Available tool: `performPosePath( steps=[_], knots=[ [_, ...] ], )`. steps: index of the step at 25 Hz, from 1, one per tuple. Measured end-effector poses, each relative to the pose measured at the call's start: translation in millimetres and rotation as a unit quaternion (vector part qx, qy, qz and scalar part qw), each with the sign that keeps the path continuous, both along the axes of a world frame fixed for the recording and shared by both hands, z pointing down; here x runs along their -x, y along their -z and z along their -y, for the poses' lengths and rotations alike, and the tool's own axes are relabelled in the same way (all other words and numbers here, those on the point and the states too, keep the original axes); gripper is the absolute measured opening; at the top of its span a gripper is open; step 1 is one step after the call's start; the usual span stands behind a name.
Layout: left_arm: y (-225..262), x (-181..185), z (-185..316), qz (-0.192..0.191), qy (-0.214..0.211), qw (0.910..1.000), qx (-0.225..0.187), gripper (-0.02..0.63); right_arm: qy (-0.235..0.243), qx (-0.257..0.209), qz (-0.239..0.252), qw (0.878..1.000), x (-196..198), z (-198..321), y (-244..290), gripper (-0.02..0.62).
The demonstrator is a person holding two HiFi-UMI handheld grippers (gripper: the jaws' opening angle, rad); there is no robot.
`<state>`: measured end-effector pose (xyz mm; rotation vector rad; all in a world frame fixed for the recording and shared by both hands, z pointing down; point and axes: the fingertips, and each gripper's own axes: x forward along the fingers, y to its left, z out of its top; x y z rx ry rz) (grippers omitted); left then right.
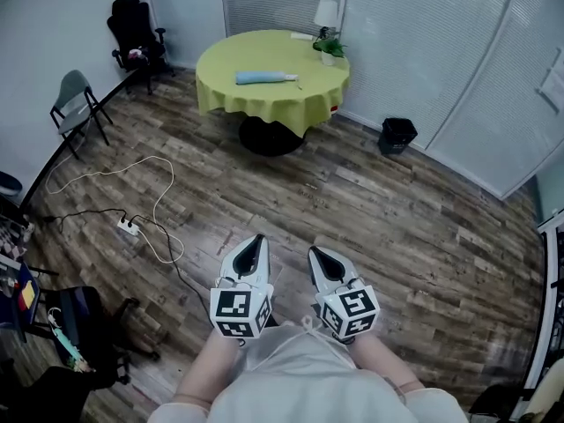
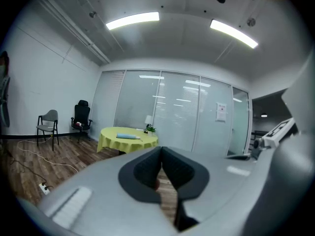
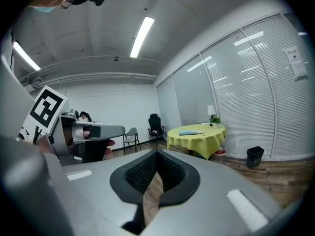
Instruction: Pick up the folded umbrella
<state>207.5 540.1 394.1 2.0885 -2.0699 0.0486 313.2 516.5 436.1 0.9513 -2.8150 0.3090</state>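
Note:
A folded light-blue umbrella lies on a round table with a yellow-green cloth at the far side of the room. Both grippers hover low over the wooden floor close to my body, well short of the table. My left gripper and right gripper point toward the table, jaws together with nothing between them. In the left gripper view the umbrella shows far off beyond the shut left gripper. The right gripper view shows the umbrella on the table beyond the shut right gripper.
A white lamp and a small potted plant stand on the table's far edge. A black bin sits right of the table. An office chair and a grey folding chair stand at left. A power strip and cables lie on the floor.

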Motion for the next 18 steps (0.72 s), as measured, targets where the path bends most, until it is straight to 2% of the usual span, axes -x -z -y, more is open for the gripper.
performPosePath(
  steps=[5,10,18],
  knots=[
    [-12.5,27.5,17.0,-0.001,0.011,0.9998,0.014,0.006,0.005,0.015,-0.002,1.000,23.2,19.0,-13.7,0.000],
    [-17.4,60.7,53.9,-0.001,0.016,0.9996,0.024,0.006,-0.005,0.019,0.002,1.000,48.1,58.8,-14.5,0.000],
    [-15.7,139.5,162.8,-0.018,-0.005,0.9990,0.041,0.006,-0.033,0.027,-0.002,0.999,117.9,159.5,-2.9,0.000]
  ],
)
